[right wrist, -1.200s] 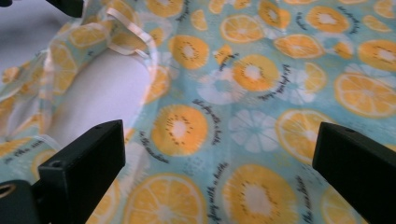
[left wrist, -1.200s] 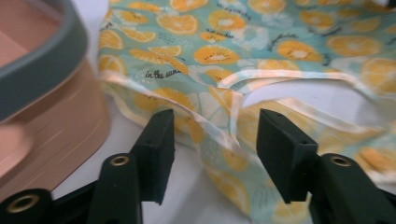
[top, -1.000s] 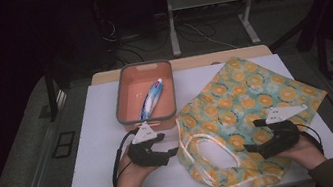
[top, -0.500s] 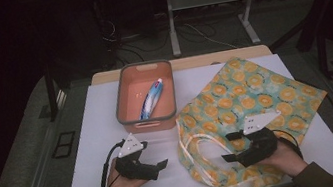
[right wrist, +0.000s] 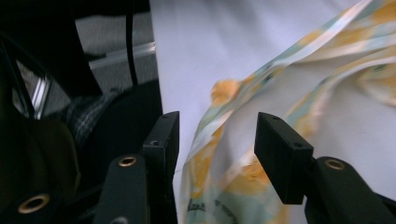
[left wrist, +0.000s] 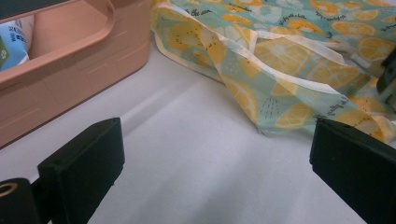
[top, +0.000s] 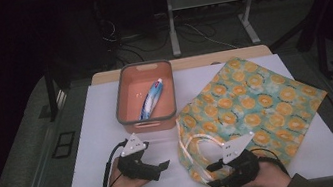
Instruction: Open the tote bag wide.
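At the bottom of the high view, I have the right hand-held gripper [top: 211,175] low in the frame, right of centre, at the near edge of the fabric bag [top: 257,104]. Its jaws have just been closing; in the right gripper view they stand partly apart with the bag's strap [right wrist: 219,116] between them, the pads not yet pressing on it. The left hand-held gripper [top: 163,167] sits at lower centre-left over bare table [top: 95,135]. Its jaws have just been opening and now stand wide apart with nothing between them, pointing toward the bag's near corner [left wrist: 280,116].

The bag, printed with orange slices, lies flat across the centre-right of the frame. Farther back, at upper centre, the orange bin [top: 123,105] stands just beside the bag and holds a blue and white tube [top: 151,98].
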